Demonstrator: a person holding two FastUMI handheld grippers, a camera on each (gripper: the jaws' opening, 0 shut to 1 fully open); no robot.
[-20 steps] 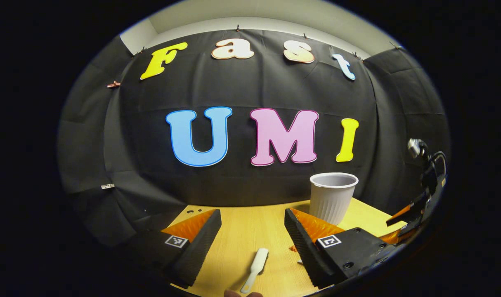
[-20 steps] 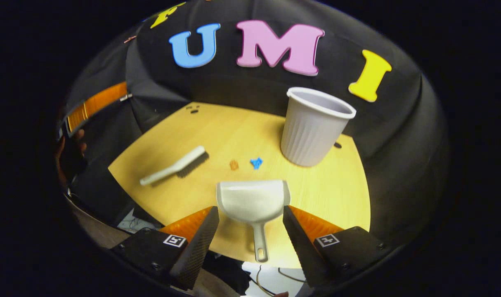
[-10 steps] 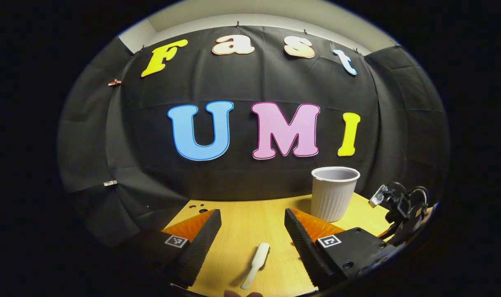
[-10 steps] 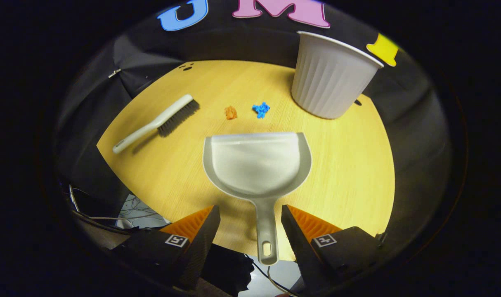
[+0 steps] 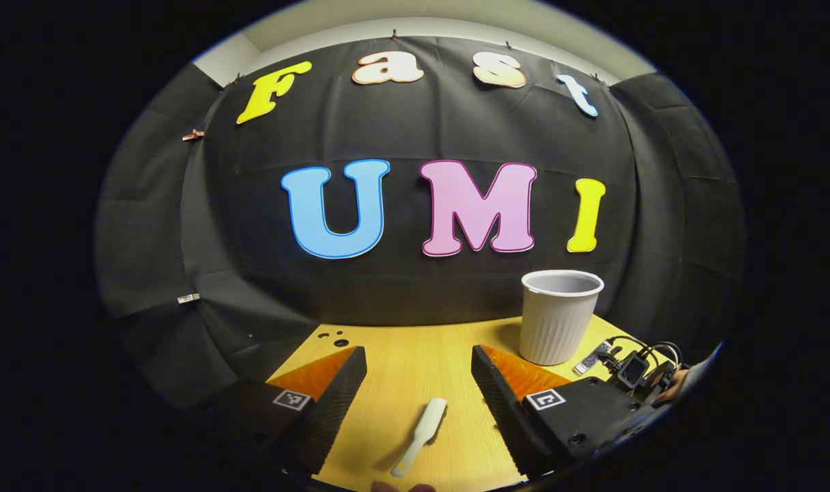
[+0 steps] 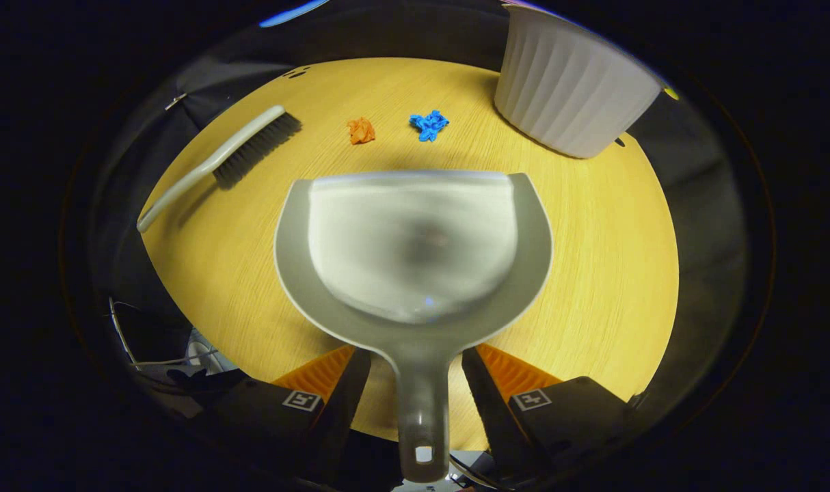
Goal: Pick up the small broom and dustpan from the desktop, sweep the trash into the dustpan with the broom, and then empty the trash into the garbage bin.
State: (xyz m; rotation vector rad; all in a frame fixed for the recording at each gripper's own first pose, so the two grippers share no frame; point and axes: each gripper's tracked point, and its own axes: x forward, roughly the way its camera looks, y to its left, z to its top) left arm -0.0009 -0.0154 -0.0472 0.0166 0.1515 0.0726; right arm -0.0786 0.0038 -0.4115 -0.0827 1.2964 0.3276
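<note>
Your right gripper (image 6: pixel 415 383) sits low at the near edge of the counter (image 6: pixel 593 273), its fingers spread with the handle of the dustpan (image 6: pixel 415 253) running between them; you have a visible gap on each side of the handle, so neither finger presses on it. The dustpan lies flat on the counter, its open mouth facing the far side. Just beyond that mouth lie two bits of trash: an orange scrap (image 6: pixel 361 130) and, to its right, a blue scrap (image 6: pixel 428 125), close to each other but apart. The garbage bin (image 6: pixel 572 89), white and ribbed, stands upright at the far right, well clear of the dustpan. The broom (image 6: pixel 217 164) lies at the far left, bristles toward the far side, handle angled toward the near left edge.

Your left gripper (image 5: pixel 418 389) hovers above the near edge of the counter with its fingers spread wide and nothing between them. The broom's handle lies on the wood below and ahead of that gap, untouched. The bin stands to the right of it, and your other hand's device shows at the far right edge.
</note>
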